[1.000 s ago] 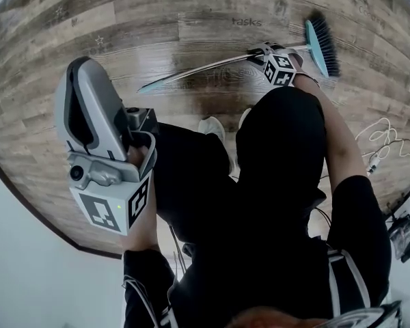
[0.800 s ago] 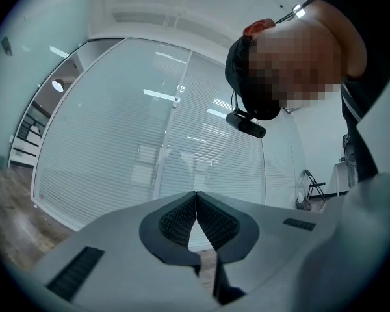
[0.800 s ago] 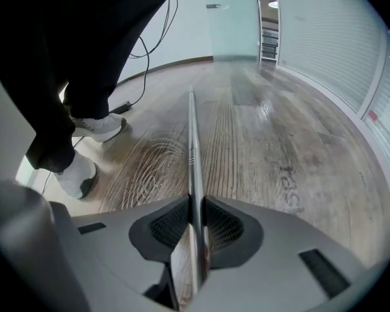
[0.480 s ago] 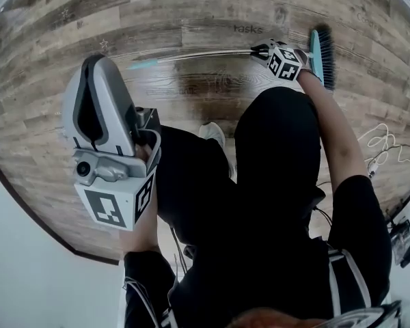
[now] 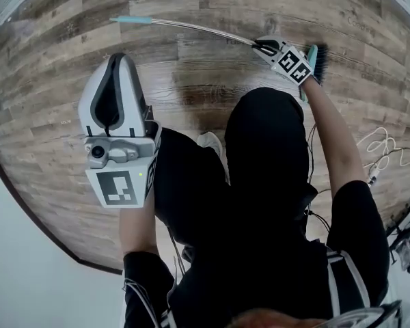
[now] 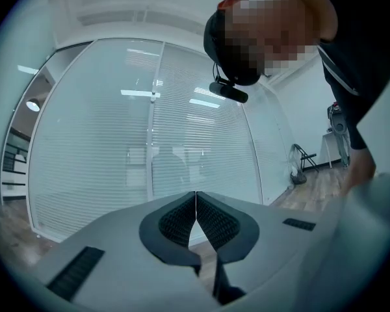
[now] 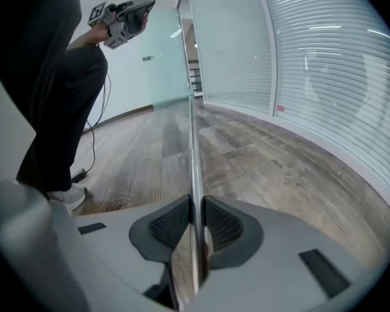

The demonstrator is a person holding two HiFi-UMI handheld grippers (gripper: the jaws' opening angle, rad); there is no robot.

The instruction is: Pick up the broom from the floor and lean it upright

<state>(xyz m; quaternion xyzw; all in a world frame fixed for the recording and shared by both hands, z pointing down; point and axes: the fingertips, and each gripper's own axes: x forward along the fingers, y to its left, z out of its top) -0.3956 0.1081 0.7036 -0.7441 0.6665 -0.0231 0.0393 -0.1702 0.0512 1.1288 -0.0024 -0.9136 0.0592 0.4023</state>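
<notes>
In the head view, the right tool (image 5: 260, 44) grips the broom (image 5: 191, 27) on its metal handle close to the bristle head (image 5: 318, 59). The long shaft runs away to the upper left over the wooden floor (image 5: 191, 94) and ends in a teal grip (image 5: 131, 20). We cannot tell whether the bristles touch the floor. The left tool (image 5: 117, 61) hangs apart at the left, above the person's knee. White cables (image 5: 379, 145) lie near the right edge, and a pale wall base (image 5: 27, 265) curves along the lower left. Between them the floor ahead looks open. In the left gripper view, that tool is clenched on nothing, its pads meeting in front of a glass wall with blinds (image 6: 149, 142). In the right gripper view, the jaws have just been closing and now clamp the thin shiny handle (image 7: 192, 148) between the pads. The shaft points toward a glass partition (image 7: 227, 51). We judge the main risk to be leverage: held so near the head, the long smooth tube could twist or slide in the pads as it swings up. Its far end could also strike the glass. Leant against so slick a pane, the broom might skid down. The cable (image 7: 94, 135) by the shoe (image 7: 68, 197) could snag the bristles or a foot.
</notes>
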